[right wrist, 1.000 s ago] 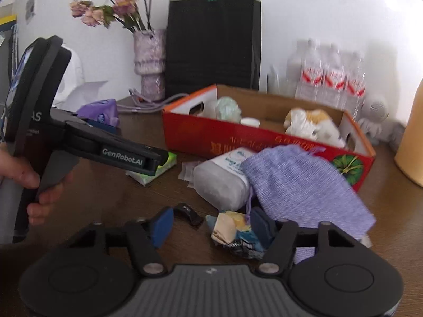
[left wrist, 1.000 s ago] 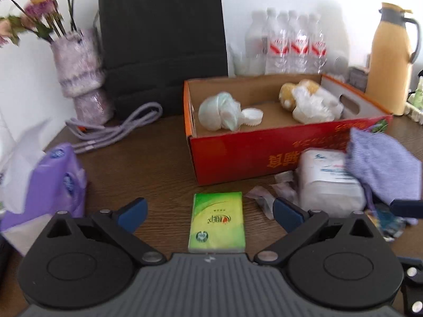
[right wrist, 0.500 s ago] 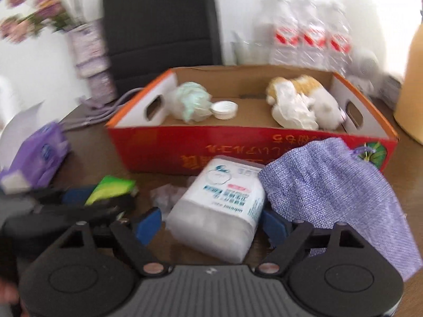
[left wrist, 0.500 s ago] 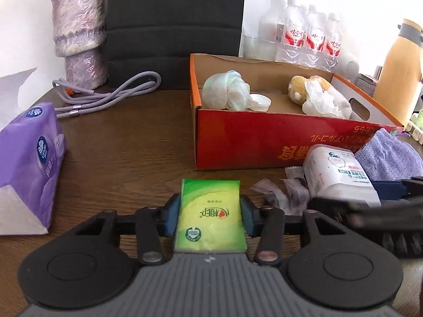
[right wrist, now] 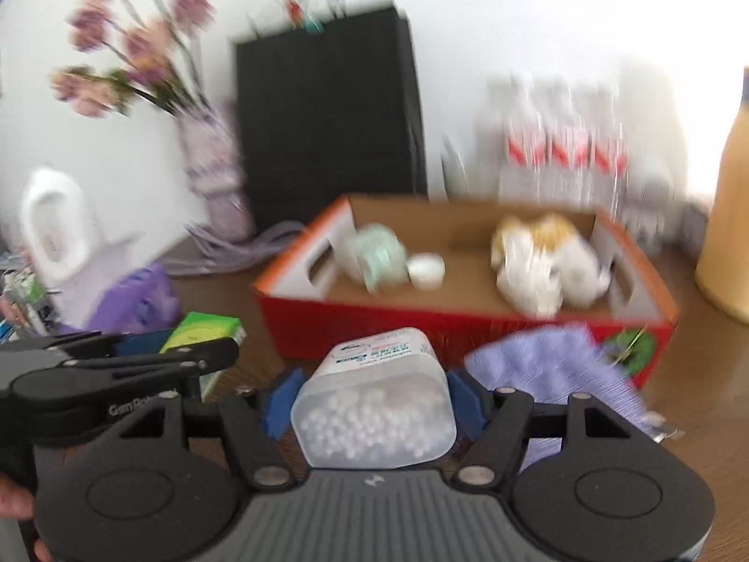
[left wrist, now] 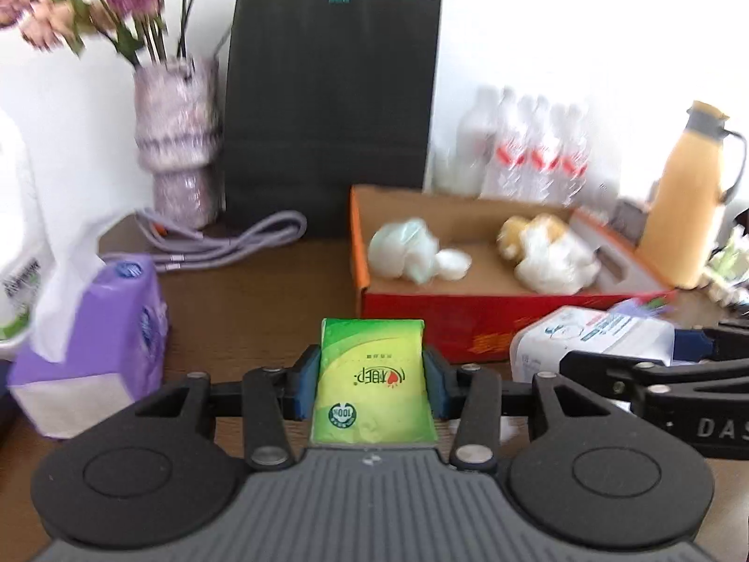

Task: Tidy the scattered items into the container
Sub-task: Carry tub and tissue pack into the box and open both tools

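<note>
My left gripper [left wrist: 372, 391] is shut on a green tissue packet [left wrist: 372, 365] and holds it above the wooden table, in front of the red cardboard box [left wrist: 468, 323]. The jaws of my right gripper [right wrist: 373, 400] are closing, and their blue pads press on a clear pack of cotton swabs [right wrist: 374, 417] that is raised off the table near the box [right wrist: 421, 323]. A pale green bag [left wrist: 402, 248], a white cap and a yellow-and-white bundle [left wrist: 547, 253] lie in the box. A purple cloth pouch [right wrist: 561, 374] lies on the table at the right.
A purple tissue box [left wrist: 107, 328] stands at the left. Behind the box are a vase of flowers [left wrist: 178, 159], a black paper bag [left wrist: 327, 112], a lilac cord [left wrist: 224, 243], several water bottles [left wrist: 529, 154] and a yellow jug [left wrist: 683, 210].
My left jaws shut on the green packet and raised it. My right gripper went from a crumpled wrapper to the swab pack, closed around it and rose.
</note>
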The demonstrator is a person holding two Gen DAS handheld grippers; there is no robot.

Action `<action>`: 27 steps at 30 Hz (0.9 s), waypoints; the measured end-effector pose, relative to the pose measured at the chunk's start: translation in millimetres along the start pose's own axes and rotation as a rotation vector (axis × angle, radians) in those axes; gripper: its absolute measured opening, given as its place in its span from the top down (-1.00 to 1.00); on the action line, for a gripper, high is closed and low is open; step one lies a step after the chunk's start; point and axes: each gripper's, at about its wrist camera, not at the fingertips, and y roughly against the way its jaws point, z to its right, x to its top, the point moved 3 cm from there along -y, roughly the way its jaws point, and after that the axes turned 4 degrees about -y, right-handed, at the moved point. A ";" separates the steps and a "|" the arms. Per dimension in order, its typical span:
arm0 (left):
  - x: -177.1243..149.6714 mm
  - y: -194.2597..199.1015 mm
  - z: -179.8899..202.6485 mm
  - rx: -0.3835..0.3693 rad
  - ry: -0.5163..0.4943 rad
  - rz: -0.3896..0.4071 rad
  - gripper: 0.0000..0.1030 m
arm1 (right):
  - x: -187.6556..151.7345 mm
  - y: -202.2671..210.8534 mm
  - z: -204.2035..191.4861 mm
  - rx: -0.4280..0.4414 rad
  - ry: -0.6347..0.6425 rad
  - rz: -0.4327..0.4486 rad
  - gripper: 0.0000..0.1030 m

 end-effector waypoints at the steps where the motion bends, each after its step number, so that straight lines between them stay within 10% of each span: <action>1: -3.2 12.3 4.8 -0.008 0.000 0.004 0.11 | -1.3 15.8 0.2 0.005 0.022 0.016 -0.30; 11: -90.6 76.1 86.6 -0.122 -0.043 -0.129 0.10 | -97.6 135.8 53.8 -0.056 0.046 -0.089 -0.30; 22: -124.4 89.8 108.3 -0.036 -0.098 -0.177 0.08 | -142.9 136.3 63.3 -0.126 0.008 -0.128 -0.29; 27: -127.8 91.9 105.8 -0.008 -0.109 -0.172 -0.29 | -139.4 135.5 61.3 -0.106 0.014 -0.118 -0.40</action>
